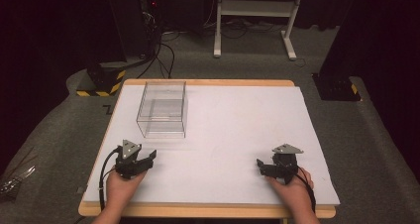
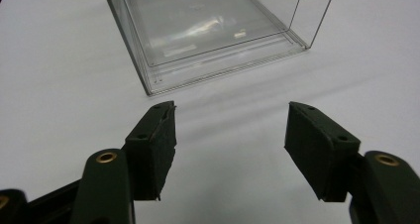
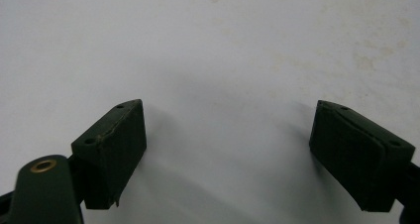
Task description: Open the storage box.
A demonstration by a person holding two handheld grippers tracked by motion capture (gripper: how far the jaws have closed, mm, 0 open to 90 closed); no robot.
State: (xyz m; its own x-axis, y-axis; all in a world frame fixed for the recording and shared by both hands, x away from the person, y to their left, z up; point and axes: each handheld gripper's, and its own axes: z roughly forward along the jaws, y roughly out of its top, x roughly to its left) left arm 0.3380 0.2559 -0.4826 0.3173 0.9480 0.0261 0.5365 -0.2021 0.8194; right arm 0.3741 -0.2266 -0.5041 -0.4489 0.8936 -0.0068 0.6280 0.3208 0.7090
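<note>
A clear plastic box with no lid stands on the white sheet at the table's back left. It looks empty. My left gripper sits near the front left, a short way in front of the box and pointing toward it. In the left gripper view the box lies just beyond my left gripper, whose jaws stand apart with nothing between them. My right gripper rests at the front right, pointing left. In its own view my right gripper has wide-apart jaws over bare white surface.
The sheet covers a wooden table whose rim shows at the front. Beyond the table are grey carpet, a white desk frame, cables, and black bases with yellow stripes at left and right.
</note>
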